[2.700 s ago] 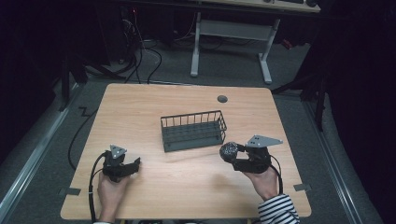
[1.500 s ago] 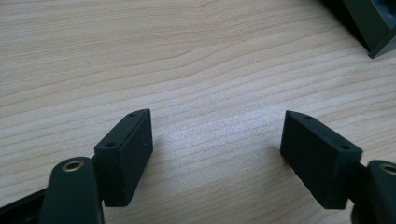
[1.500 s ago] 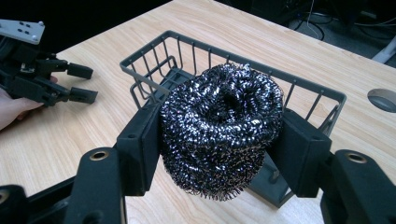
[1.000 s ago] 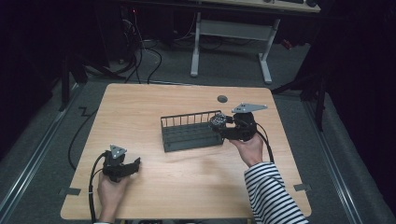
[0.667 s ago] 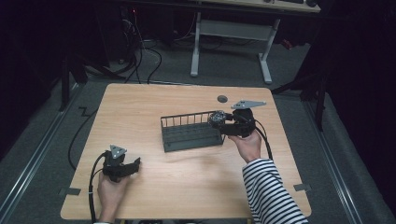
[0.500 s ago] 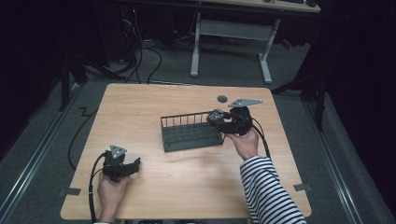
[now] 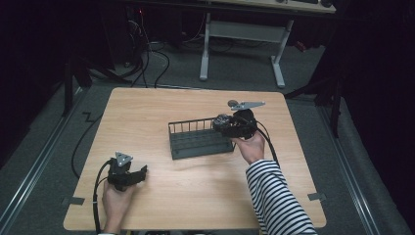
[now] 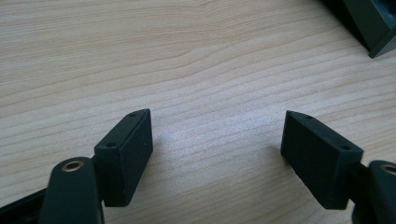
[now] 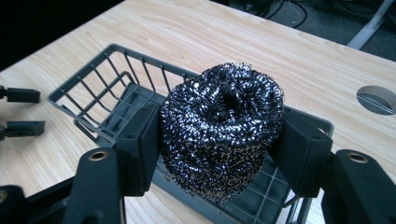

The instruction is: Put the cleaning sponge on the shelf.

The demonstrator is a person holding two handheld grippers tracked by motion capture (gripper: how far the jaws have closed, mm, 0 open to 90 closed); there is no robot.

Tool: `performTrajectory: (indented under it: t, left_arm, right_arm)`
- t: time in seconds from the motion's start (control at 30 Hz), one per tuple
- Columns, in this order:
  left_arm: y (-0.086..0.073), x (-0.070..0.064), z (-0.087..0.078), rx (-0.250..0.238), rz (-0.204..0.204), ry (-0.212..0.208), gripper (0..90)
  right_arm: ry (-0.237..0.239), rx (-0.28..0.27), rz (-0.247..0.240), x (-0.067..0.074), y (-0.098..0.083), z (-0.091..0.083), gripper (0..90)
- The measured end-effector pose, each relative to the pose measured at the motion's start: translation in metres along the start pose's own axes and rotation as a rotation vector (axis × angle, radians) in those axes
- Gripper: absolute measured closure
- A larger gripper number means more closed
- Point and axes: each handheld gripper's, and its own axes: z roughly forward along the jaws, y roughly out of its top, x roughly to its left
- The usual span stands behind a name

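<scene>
My right gripper (image 9: 219,140) clamped a steel wool scourer (image 9: 222,130) above the right end of the grey wire basket (image 9: 93,88). To place it well, I judged I should lower inside the rim before releasing. My left gripper (image 8: 217,154) sat wide apart on the worktop (image 7: 186,191), near left.
</scene>
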Motion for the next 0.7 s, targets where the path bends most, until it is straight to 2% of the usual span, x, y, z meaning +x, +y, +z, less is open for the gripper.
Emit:
performTrajectory:
  t: [0.37,0.7]
  left_arm:
    - [0.000,0.000,0.000,0.000,0.000,0.000,25.7]
    - [0.000,0.000,0.000,0.000,0.000,0.000,25.7]
  right_arm:
    - [-0.010,0.044,0.012,-0.003,-0.001,0.022,38.0]
    - [-0.032,0.100,-0.008,0.000,-0.002,0.039,37.6]
